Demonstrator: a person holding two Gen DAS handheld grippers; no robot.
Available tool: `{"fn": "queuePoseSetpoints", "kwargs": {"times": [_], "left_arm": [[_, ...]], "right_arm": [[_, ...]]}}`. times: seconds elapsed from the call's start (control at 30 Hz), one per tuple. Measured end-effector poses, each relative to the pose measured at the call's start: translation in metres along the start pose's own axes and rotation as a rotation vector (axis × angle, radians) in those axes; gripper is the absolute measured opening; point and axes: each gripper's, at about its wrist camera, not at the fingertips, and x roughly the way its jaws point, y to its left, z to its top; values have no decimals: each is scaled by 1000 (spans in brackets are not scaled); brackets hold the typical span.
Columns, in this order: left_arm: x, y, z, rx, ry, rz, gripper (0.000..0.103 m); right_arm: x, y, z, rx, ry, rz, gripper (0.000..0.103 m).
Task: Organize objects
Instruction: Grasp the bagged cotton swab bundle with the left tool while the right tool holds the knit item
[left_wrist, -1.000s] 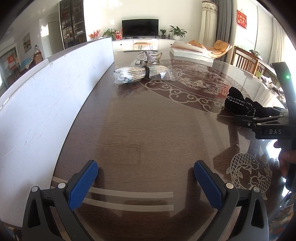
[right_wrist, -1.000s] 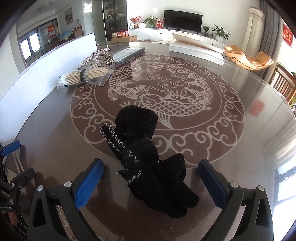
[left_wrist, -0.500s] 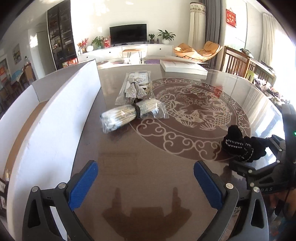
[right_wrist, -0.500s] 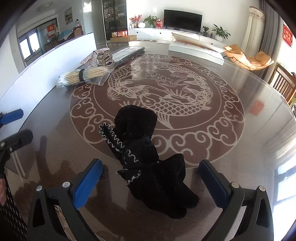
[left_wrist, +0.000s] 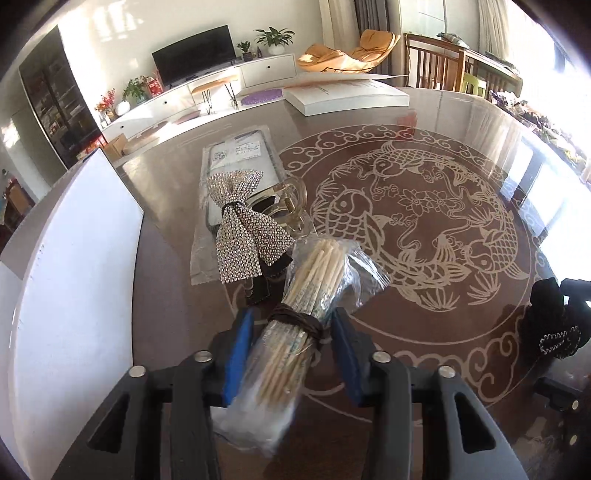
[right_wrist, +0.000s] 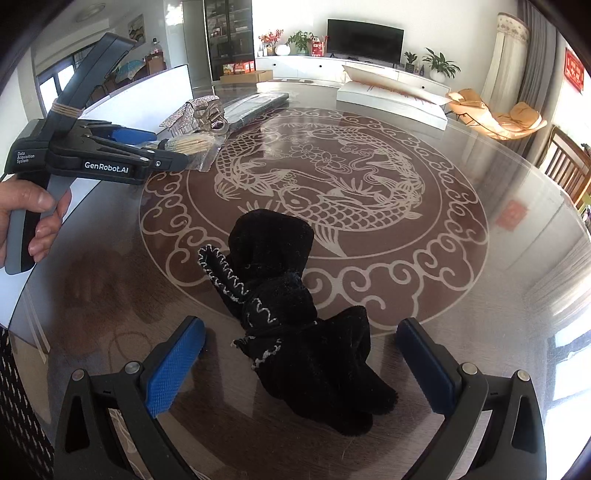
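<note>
Chopsticks (left_wrist: 295, 343), bagged in clear plastic and bound round the middle with a dark cord, lie between the blue pads of the left tongs (left_wrist: 291, 354). The pads sit close on either flank of the bundle right at the cord, narrowed well in; whether they already press it I cannot tell, since a sliver of gap seems to show on the right side. Taking it at the cord looks sensible to me: that is the stiffest part, and the loose plastic ahead would slip.

Just beyond the tips of those tongs rests a sparkly rhinestone bow (left_wrist: 243, 229) on a flat packaged item (left_wrist: 236, 173), likely gathered there as one group beside the white board (left_wrist: 74, 266) off to the left.

Over on the other side, the right tongs (right_wrist: 299, 354) stand spread wide, touching nothing. A black cloth (right_wrist: 291, 314) with white stitching lies crumpled on the worktop (right_wrist: 480, 295) between the open fingers, its near end running back between them, its far end ahead. It looks lined up for a grab, judging by how squarely the fingers bracket it.
</note>
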Motion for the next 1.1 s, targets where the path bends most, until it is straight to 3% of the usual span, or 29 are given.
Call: {"fn": "queuePoseSetpoints", "kwargs": {"times": [0.03, 0.17, 0.23, 0.27, 0.3, 0.37, 0.5, 1.1], "left_arm": [[-7, -2, -9, -22, -6, -31, 28], [-46, -21, -68, -100, -25, 18, 29], [-61, -27, -95, -174, -8, 18, 34], [-66, -29, -106, -209, -3, 0, 49], [-71, -31, -115, -232, -11, -16, 78], [-77, -31, -127, -260, -35, -17, 103], [-65, -28, -130, -244, -2, 39, 103], [-66, -25, -134, -254, -27, 48, 103]], "right_arm": [[0, 0, 0, 0, 0, 0, 103], [0, 0, 0, 0, 0, 0, 103], [0, 0, 0, 0, 0, 0, 103], [0, 0, 0, 0, 0, 0, 103], [0, 0, 0, 0, 0, 0, 103], [0, 0, 0, 0, 0, 0, 103], [0, 0, 0, 0, 0, 0, 103], [0, 0, 0, 0, 0, 0, 103]]}}
